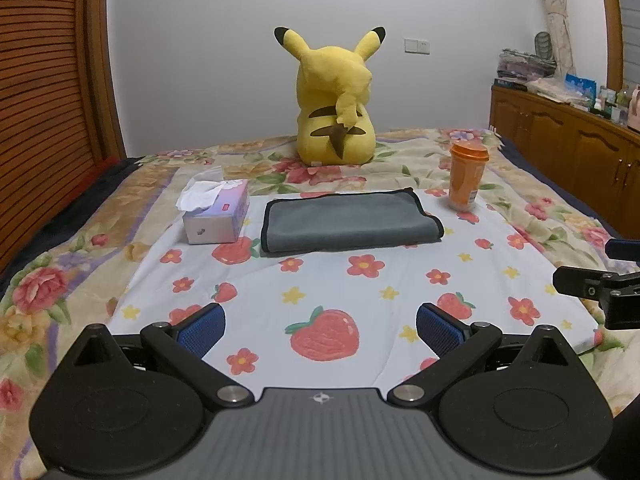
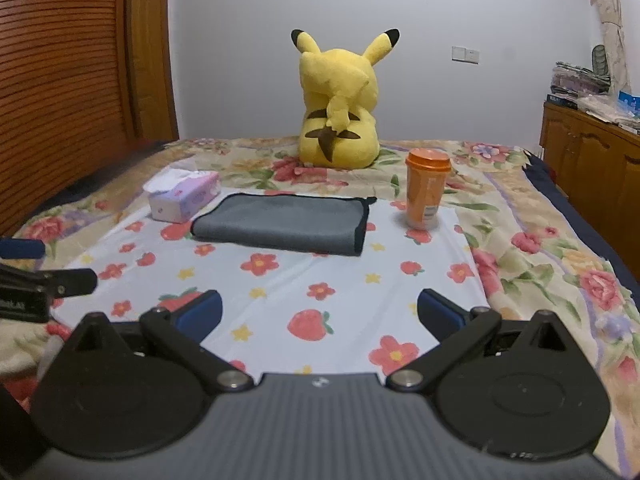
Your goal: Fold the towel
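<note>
Towel [image 1: 350, 220] folded; cabinet clutter [image 1: 568, 84] fuller from left claw [image 1: 320, 326].

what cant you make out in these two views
- Plush toy: faces away in both views, front hidden.
- Orange cup: label print too small.
- Gray towel: layer count unclear, folds hide it.
- Right gripper: cut off by left view's edge.

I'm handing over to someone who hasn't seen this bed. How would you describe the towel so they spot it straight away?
Find the big yellow plush sitting at the far side of the bed; in front of it lies a white sheet printed with strawberries and flowers. On that sheet, between the tissue box and the orange cup, lies the towel. It is the only flat, plain grey thing there, folded, with a black edge.
</note>
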The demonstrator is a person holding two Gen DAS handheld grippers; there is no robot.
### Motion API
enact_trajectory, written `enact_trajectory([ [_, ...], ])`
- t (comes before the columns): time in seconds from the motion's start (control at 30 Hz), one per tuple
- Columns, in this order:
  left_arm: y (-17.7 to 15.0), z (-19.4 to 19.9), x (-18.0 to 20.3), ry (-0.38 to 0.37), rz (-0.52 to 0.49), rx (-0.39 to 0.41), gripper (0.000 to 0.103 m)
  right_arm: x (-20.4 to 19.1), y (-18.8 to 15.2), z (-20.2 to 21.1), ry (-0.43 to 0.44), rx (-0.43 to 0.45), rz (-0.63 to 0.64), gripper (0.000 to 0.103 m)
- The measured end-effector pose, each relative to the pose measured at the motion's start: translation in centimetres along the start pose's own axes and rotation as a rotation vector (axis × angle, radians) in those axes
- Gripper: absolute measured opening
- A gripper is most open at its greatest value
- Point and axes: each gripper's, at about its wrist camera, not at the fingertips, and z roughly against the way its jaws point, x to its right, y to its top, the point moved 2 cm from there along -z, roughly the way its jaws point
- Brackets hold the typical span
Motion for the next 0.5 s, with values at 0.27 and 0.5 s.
enact_trajectory([
  [0.27, -0.16, 0.12, 0.25, 0.01, -0.031, 0.021, 0.103, -0.02, -0.19, -0.36, -0.01, -0.008, 0.0, 0.103],
  [0.5, -0.09, 0.67, 0.08, 0.016, -0.023, 0.061, 0.103, 0.35, -0.27, 0.25, -0.02, 0.032, -0.013, 0.103],
])
